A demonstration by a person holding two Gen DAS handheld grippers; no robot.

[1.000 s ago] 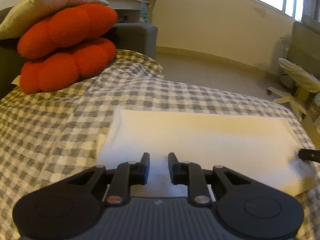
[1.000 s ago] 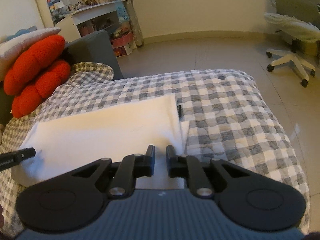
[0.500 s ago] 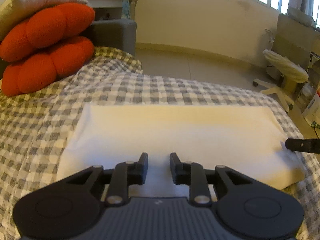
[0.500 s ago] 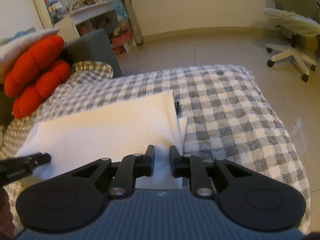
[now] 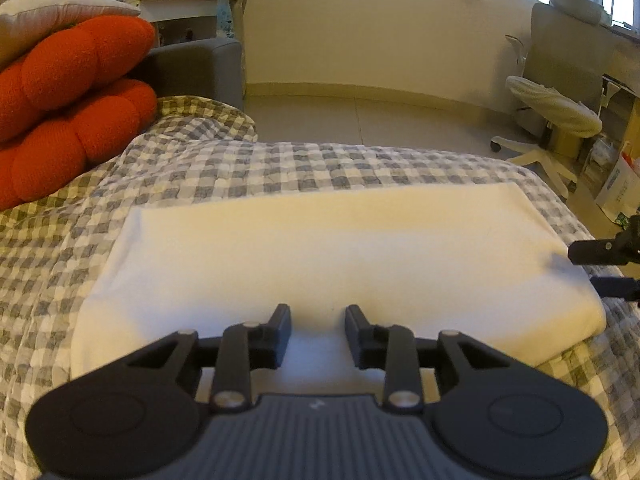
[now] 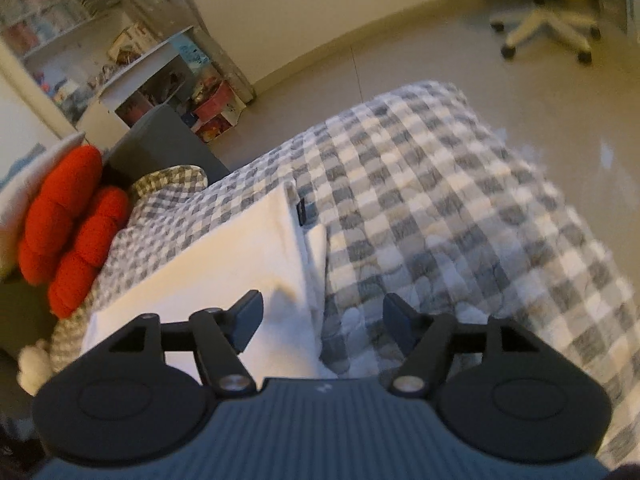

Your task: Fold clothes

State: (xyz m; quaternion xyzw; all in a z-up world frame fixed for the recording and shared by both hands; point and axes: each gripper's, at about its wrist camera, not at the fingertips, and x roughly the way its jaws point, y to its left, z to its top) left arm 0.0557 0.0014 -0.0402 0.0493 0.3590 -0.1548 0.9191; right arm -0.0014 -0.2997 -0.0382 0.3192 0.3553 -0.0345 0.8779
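White folded garment (image 5: 332, 256) lies flat across the checked bedspread (image 5: 280, 168). Left gripper (image 5: 318, 320) hovers over its near edge — fingers parted by a small gap, nothing between them. Right gripper (image 6: 322, 314) sits at the cloth's right end, spread wide, straddling the folded edge. Red cushions (image 5: 68, 104) are stacked at the left; an office chair (image 5: 552, 120) stands on the floor beyond — well apart from the cloth.

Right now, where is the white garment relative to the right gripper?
The folded white garment lies on the checked bedspread. In the right wrist view its right end sits between the open fingers of the right gripper, with the red cushion beyond its far end.
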